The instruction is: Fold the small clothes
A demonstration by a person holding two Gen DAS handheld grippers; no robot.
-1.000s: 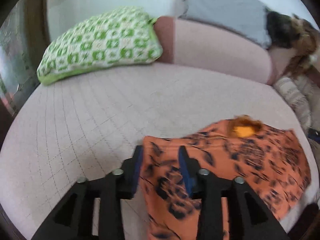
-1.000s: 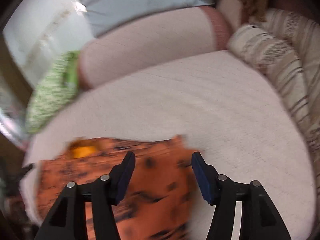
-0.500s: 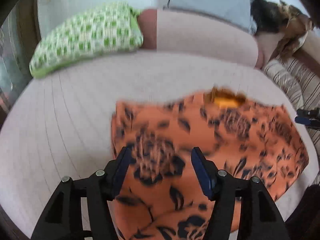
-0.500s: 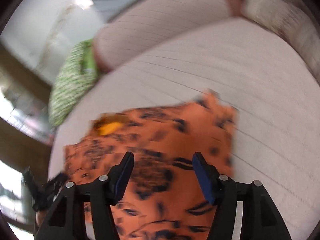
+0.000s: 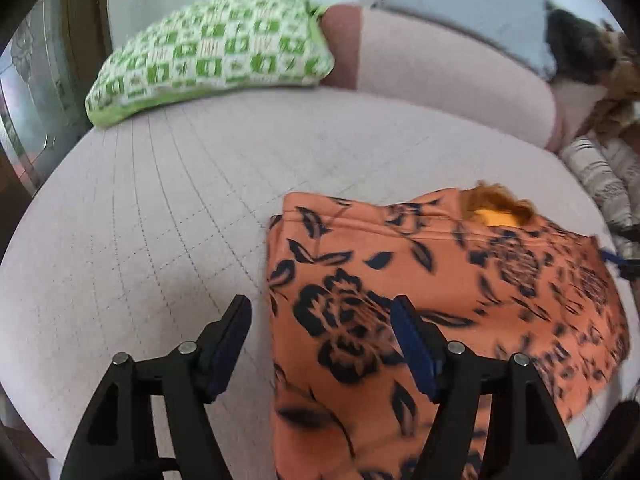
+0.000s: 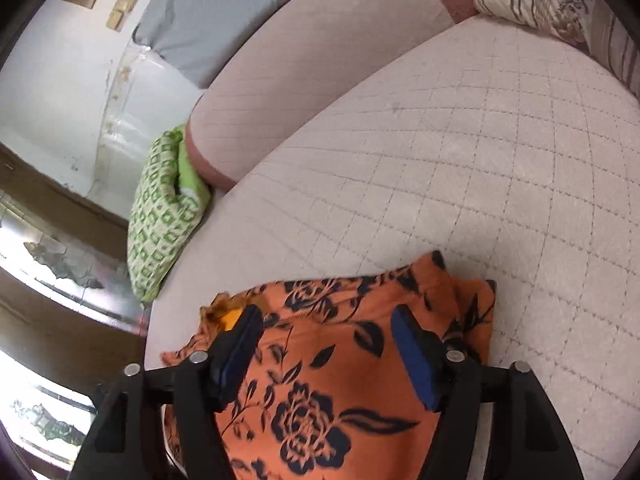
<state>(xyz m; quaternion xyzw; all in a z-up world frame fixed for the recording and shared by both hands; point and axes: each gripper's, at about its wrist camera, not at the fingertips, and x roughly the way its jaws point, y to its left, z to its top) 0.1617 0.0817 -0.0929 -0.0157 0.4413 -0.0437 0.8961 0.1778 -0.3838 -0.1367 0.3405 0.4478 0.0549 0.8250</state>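
Observation:
An orange garment with a black flower print (image 5: 440, 300) lies flat on the pale quilted sofa seat (image 5: 180, 220), its neck opening with a yellow label at the far edge. My left gripper (image 5: 320, 340) is open and empty, held above the garment's left edge. In the right wrist view the same garment (image 6: 340, 380) lies under my right gripper (image 6: 326, 348), which is open and empty above its right part. The right gripper's tip also shows in the left wrist view at the garment's right edge (image 5: 618, 266).
A green and white checked cushion (image 5: 212, 52) leans at the back left of the seat. The pink sofa backrest (image 5: 440, 64) runs behind. A striped cushion (image 6: 560, 4) lies at the right. The seat's front edge is close below both grippers.
The left gripper has let go of the garment, opened wide and shifted left over its left edge. The right gripper stayed open and moved over the garment. The garment now lies flat.

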